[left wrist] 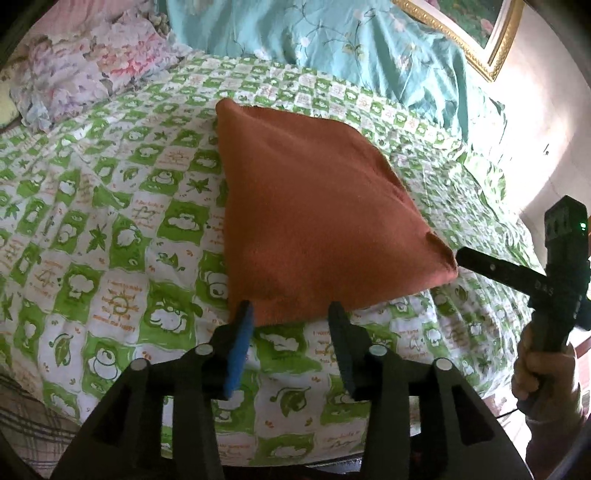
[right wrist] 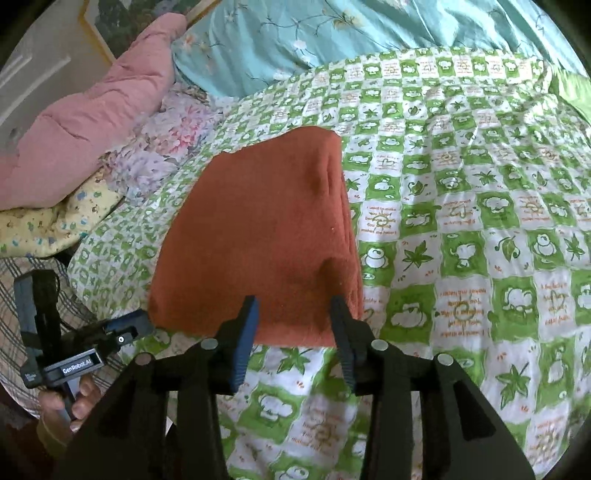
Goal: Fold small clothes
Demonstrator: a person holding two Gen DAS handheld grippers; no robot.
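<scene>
A rust-orange cloth [left wrist: 314, 214] lies folded into a flat rectangle on the green-and-white patterned bedspread [left wrist: 110, 229]; it also shows in the right wrist view [right wrist: 258, 236]. My left gripper [left wrist: 291, 314] is open, its fingertips at the cloth's near edge, holding nothing. My right gripper [right wrist: 293, 308] is open too, its tips at the near edge by the cloth's right corner. The right gripper's finger shows in the left wrist view [left wrist: 480, 264] next to that corner. The left gripper shows at lower left of the right wrist view [right wrist: 125, 328].
A teal floral quilt [left wrist: 332, 40] lies bunched at the back of the bed. A pink quilt [right wrist: 92, 107] and floral bedding [left wrist: 85, 66] lie to the left. A gold-framed picture [left wrist: 476, 33] leans on the wall at right. A plaid cover [left wrist: 33, 417] hangs at the front left.
</scene>
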